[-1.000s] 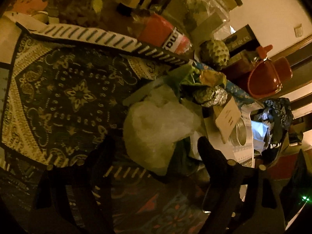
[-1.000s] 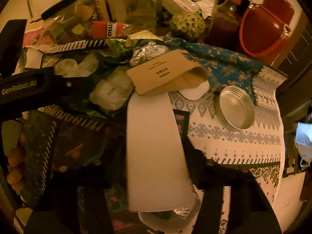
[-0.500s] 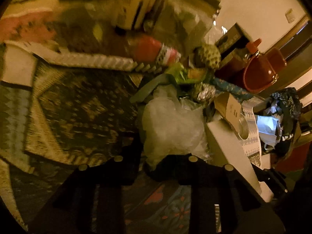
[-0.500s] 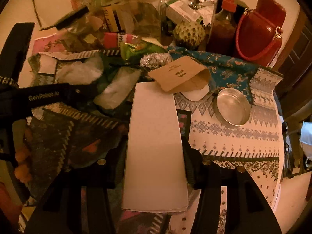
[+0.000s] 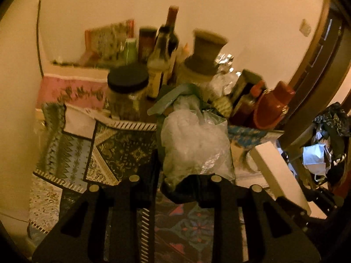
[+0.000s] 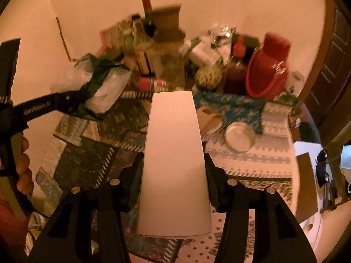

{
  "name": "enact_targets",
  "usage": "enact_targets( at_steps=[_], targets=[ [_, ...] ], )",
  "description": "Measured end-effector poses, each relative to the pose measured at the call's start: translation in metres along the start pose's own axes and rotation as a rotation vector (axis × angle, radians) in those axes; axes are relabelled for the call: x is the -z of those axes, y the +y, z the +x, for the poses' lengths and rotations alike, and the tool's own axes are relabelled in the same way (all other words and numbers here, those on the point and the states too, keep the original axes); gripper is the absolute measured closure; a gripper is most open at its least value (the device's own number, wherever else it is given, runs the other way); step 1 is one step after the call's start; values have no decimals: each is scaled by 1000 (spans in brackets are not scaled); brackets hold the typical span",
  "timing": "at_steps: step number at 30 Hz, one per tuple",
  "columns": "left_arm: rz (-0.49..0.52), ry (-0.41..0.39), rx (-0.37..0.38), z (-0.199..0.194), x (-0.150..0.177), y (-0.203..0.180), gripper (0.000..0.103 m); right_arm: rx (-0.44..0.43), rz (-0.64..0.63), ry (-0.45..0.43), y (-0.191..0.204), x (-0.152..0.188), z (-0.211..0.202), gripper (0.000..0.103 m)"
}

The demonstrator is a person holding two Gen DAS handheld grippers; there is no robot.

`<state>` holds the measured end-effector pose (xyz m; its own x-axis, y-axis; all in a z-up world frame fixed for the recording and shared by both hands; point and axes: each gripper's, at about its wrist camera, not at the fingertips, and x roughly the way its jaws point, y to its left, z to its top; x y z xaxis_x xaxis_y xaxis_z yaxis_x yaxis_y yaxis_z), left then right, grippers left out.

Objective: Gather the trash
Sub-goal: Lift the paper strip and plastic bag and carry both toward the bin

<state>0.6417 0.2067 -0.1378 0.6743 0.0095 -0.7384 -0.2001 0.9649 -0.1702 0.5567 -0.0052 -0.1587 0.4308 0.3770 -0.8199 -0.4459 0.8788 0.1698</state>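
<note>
Both grippers are already loaded. The left gripper (image 5: 178,182) has its jaws closed narrow on the crumpled plastic bag (image 5: 195,144), which bulges forward beyond the fingertips. The right gripper (image 6: 174,171) clamps the white box (image 6: 173,164) by its two long sides, about half open; its long axis runs straight ahead along the fingers. Neither hand is free for the brown envelope (image 6: 210,120), just right of the box.

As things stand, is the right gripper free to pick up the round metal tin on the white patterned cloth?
Probably not yet. The right gripper is shut on a white box, so its jaws are full. The metal tin itself lies uncovered on the cloth, with nothing on top of it.
</note>
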Motion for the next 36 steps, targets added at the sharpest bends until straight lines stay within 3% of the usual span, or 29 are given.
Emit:
enact_targets(
  at_steps=[11,20,27,36],
  targets=[
    [-8,-153,-5,-101,34,-78,76,17,14,-225,-52,17,-119,55],
    [-19,-223,-40,-164,73,-117,76,-21,14,-318,-72,36,-176,55],
    [29,-272,-38,-207,93,-127,76,-45,34,-372,-62,55,-208,55],
    [77,-316,51,-264,137,-106,76,-2,56,-406,-15,106,-246,55]
  ],
)
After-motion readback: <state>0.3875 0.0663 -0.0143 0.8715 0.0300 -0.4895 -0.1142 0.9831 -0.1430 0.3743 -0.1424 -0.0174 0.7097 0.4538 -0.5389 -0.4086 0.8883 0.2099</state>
